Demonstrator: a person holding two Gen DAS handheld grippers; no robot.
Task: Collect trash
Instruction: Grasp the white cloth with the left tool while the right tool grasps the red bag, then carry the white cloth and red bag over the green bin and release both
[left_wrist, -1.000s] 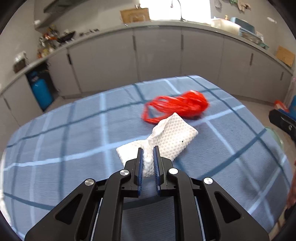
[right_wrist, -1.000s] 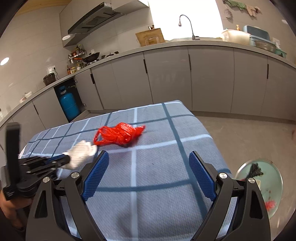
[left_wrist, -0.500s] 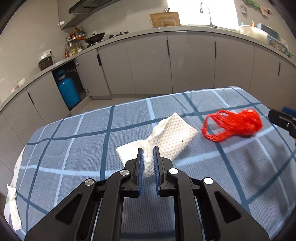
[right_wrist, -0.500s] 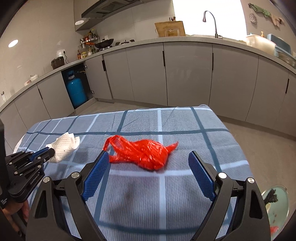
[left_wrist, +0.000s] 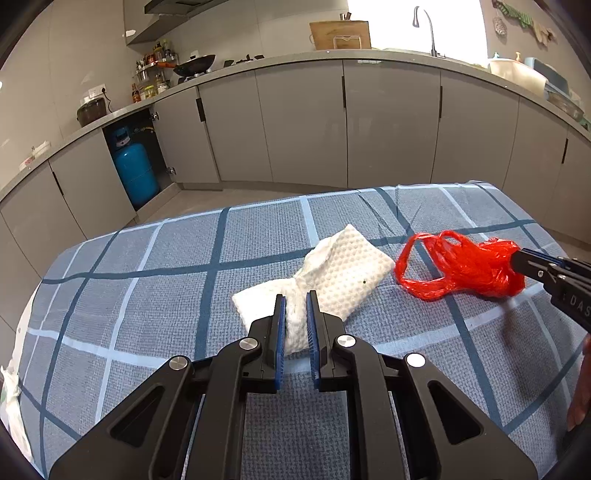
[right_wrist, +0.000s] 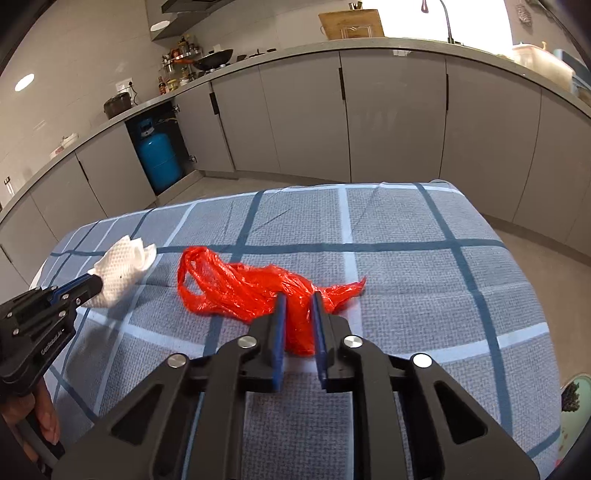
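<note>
left hand-held gripper (left_wrist: 294, 325) is pinching the white paper towel (left_wrist: 317, 280) near the table's (left_wrist: 147, 277) left side, right hand-held gripper (right_wrist: 298, 325) is clamping the red plastic bag (right_wrist: 243, 288) mid-table. best lifting both straight up, grips kept firm so nothing's slipping.

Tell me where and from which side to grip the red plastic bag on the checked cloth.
Grip the red plastic bag at its bunched, twisted middle, coming low from the near edge of the checked cloth, as the right claw does now. The wad is thick enough to fill the pads, while the loop handles on the left lie thin and flat and would probably slip out.
</note>
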